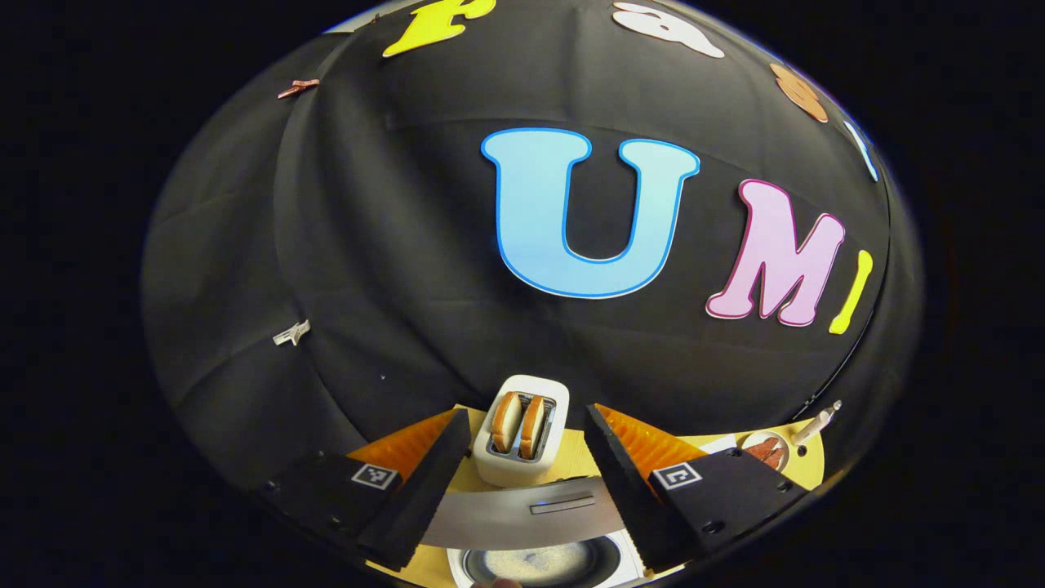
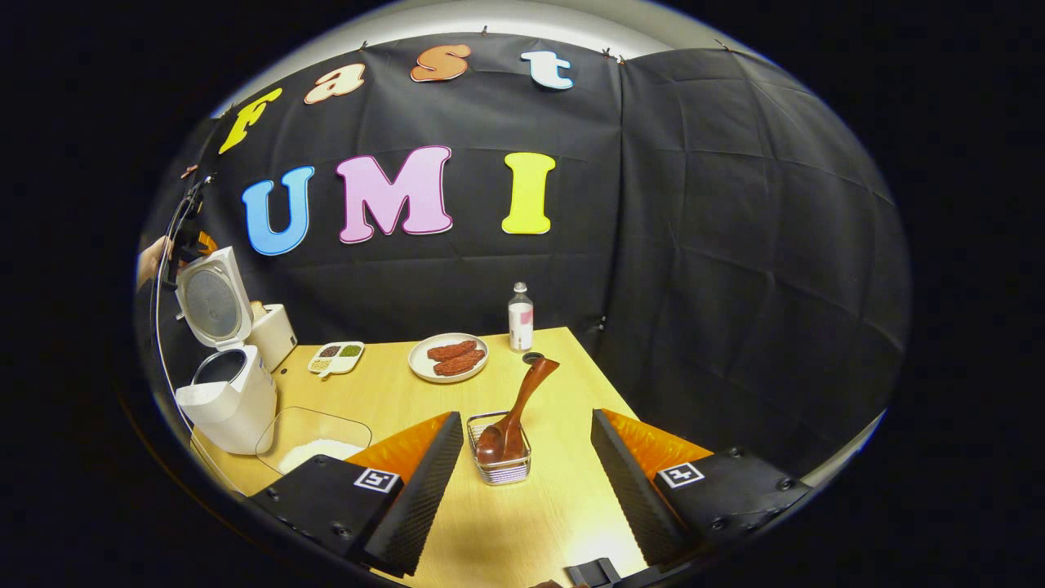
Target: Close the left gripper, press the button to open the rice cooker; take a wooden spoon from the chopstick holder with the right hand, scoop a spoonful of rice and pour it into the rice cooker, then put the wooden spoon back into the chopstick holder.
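Standing at the table's (image 2: 563, 498) left edge, the white rice cooker (image 2: 229, 400) has its lid (image 2: 214, 298) raised; beside it lies a clear tray of rice (image 2: 314, 445). The wooden spoon (image 2: 518, 408) leans bowl-down in the wire chopstick holder (image 2: 500, 461), between the right gripper's (image 2: 526, 482) wide-spread, empty fingers. The left gripper (image 1: 522, 482), likewise open and empty, hovers over the cooker's inner pot (image 1: 543, 563), facing a toaster (image 1: 522, 433) with two bread slices.

white rice cooker (image 2: 233, 396), brown wooden spoon (image 2: 522, 404).

Left gripper view hangs close above the rice cooker (image 1: 522, 510); right gripper view sees it from afar.
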Demonstrator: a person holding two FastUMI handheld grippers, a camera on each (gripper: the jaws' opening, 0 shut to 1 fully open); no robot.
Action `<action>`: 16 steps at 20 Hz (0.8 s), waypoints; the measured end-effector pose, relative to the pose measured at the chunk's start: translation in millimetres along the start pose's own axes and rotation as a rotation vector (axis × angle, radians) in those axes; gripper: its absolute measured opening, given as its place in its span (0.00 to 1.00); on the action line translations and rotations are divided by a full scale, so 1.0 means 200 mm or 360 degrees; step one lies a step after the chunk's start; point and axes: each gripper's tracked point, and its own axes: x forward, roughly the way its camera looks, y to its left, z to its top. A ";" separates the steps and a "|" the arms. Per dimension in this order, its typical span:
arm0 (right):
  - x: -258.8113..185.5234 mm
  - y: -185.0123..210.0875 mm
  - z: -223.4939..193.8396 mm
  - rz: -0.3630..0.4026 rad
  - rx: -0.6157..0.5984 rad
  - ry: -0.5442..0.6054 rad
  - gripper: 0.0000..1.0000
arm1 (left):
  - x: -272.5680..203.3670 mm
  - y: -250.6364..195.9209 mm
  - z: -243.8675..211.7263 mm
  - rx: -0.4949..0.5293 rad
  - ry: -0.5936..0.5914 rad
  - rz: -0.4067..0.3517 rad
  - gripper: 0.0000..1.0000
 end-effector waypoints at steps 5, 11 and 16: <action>0.02 0.08 -0.01 0.0074 0.0002 -0.0005 0.98 | -0.10 -0.03 -0.10 -0.0033 0.0131 0.0007 0.99; 0.04 0.15 -0.05 0.0165 0.0051 0.0001 0.98 | -0.29 -0.08 -0.31 -0.0045 0.0241 -0.0007 0.99; 0.07 0.25 -0.10 0.0244 0.0059 0.0027 0.99 | -0.41 -0.13 -0.59 -0.0099 0.0317 -0.0004 0.99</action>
